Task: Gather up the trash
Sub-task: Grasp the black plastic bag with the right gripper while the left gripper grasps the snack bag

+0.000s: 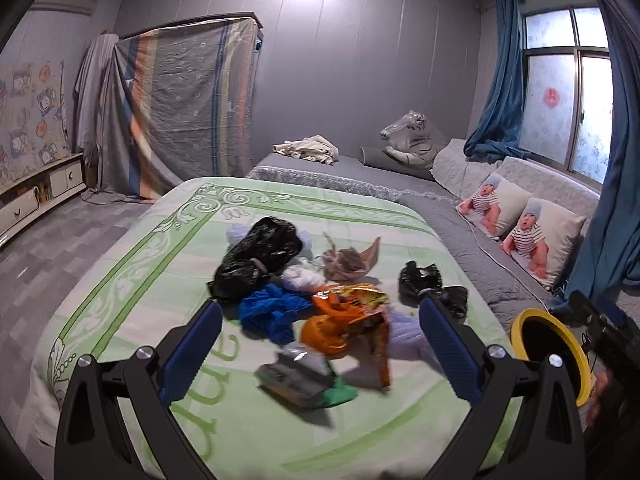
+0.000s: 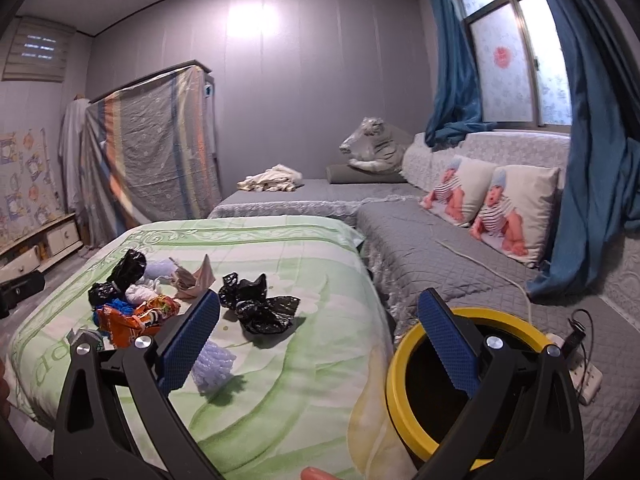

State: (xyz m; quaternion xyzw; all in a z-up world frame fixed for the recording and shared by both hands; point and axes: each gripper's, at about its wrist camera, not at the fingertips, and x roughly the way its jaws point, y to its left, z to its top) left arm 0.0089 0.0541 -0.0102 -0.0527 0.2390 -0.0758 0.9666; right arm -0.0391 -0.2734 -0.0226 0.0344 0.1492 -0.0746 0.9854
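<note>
Green bedspread (image 1: 120, 280) holds trash, so my empty, wide-apart left tongs (image 1: 320, 328) should pinch the orange wrapper (image 1: 344, 320) at twelve o'clock, while my right tongs (image 2: 318, 328), apart too, wait above the yellow bin (image 2: 404, 412).

Green-patterned bed quilt (image 1: 132, 280) — on it: black bags (image 2: 260, 304), orange wrapper (image 1: 348, 320), blue cloth (image 1: 272, 312), white foam (image 2: 212, 368), brown paper (image 1: 348, 260).
</note>
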